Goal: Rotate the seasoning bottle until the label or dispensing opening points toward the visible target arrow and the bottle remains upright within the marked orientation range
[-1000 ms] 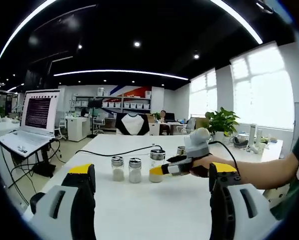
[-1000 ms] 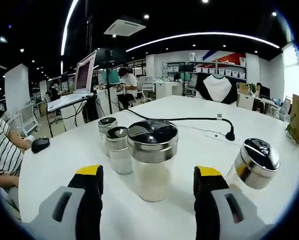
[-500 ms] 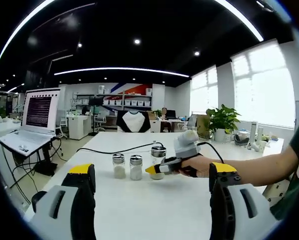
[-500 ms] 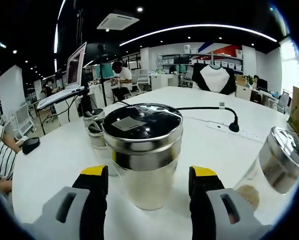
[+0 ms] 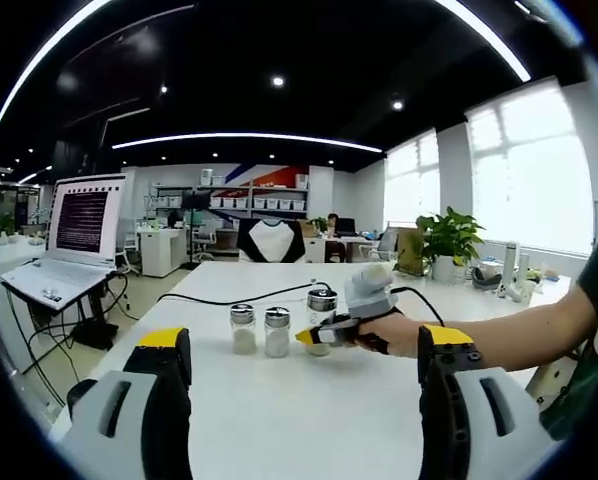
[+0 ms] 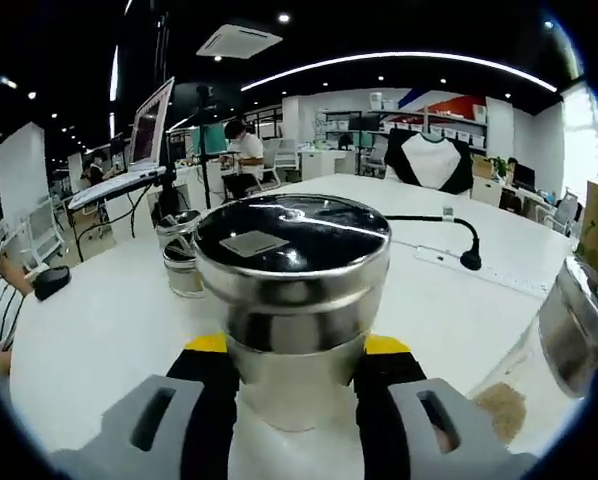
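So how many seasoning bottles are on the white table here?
4. Right gripper view: one large bottle between the right gripper's jaws, two small ones behind on its left, a fourth at the right edge.

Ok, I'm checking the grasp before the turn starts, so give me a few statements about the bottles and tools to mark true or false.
1. The right tool has its jaws against the sides of the large seasoning bottle. True.
2. That bottle lies on its side. False: it stands upright on the white table.
3. The left tool grips a small shaker. False: it is open, well back from the two small shakers.
4. A laptop stands open. True.
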Tool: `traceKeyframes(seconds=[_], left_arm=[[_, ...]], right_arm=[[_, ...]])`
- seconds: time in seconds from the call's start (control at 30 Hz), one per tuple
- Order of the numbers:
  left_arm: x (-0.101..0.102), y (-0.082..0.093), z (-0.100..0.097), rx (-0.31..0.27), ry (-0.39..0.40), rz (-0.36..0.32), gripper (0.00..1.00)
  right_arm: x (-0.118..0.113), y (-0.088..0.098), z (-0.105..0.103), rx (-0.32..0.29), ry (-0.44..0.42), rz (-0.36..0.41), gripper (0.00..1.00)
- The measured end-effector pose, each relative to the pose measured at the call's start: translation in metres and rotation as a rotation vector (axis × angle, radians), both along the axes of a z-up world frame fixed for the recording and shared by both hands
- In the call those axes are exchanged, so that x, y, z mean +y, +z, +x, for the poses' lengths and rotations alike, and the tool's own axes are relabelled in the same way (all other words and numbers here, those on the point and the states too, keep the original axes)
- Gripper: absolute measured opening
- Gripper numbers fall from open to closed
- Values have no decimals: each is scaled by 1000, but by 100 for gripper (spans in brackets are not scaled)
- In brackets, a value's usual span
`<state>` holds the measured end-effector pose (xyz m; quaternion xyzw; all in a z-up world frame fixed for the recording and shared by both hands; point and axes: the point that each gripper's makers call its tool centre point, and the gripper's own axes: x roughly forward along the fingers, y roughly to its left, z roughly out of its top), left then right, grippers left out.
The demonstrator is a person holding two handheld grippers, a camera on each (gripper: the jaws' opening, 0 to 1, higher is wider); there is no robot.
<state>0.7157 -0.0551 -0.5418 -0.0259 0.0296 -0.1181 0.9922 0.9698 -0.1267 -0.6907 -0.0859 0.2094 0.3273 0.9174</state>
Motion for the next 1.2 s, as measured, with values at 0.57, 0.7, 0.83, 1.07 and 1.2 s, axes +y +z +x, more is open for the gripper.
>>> traceKeyframes(seconds=[0.57,0.7,0.83,1.07,1.2], left_arm=[[1,-1,-1,5,1,-5,99],[3,0,-2,5,7,-5,99],[4,0,-3,6,9,-7,99],[5,-2,-2,11,10,-8,98],[4,-2,-1,12,8,-9,98]], right_arm=[[-2,1,-2,13,2,-6,43],[-2,0,-3,13,-3,-13,43],[-3,-1,-4,16,-2,-12,43],[-6,-3,-9,25,-4,-17,43],[-8,-4,-11,20,-5,-12,43]])
